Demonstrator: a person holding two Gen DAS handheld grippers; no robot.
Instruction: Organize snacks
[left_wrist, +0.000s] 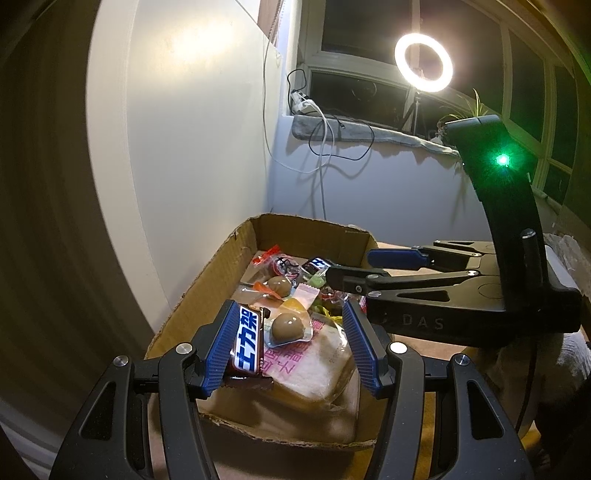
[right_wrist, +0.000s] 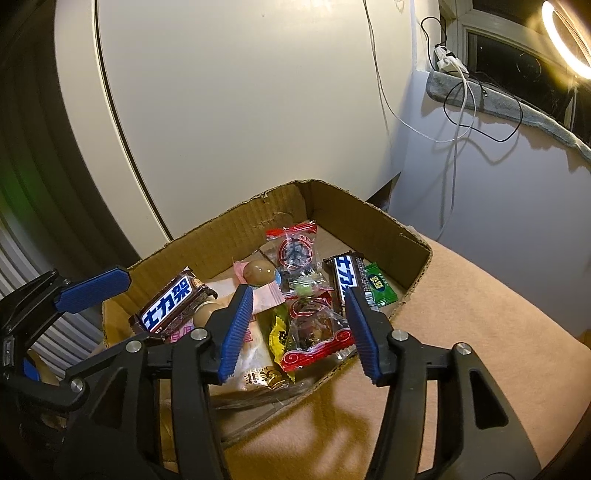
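Observation:
A cardboard box (left_wrist: 207, 280) (right_wrist: 221, 236) holds several wrapped snacks. My left gripper (left_wrist: 291, 349) stands open over its near end. A brown Snickers bar (left_wrist: 247, 343) (right_wrist: 170, 306) leans on the left pad, and the right pad is well clear of it. Below the jaws lie a packed brown egg (left_wrist: 286, 326) and a bread pack (left_wrist: 314, 365). My right gripper (right_wrist: 299, 328) (left_wrist: 354, 267) is open above the box's far side. A red-and-clear candy bag (right_wrist: 314, 332) lies between its pads, untouched. A second Snickers bar (right_wrist: 345, 278) and a green candy (right_wrist: 378, 288) lie beyond.
The box sits on a tan cloth (right_wrist: 461, 332) against a white cabinet (right_wrist: 240, 110). A lit ring light (left_wrist: 423, 62) stands by the dark window, and cables hang from the grey sill (left_wrist: 332, 129). Another egg pack (right_wrist: 258, 273) lies mid-box.

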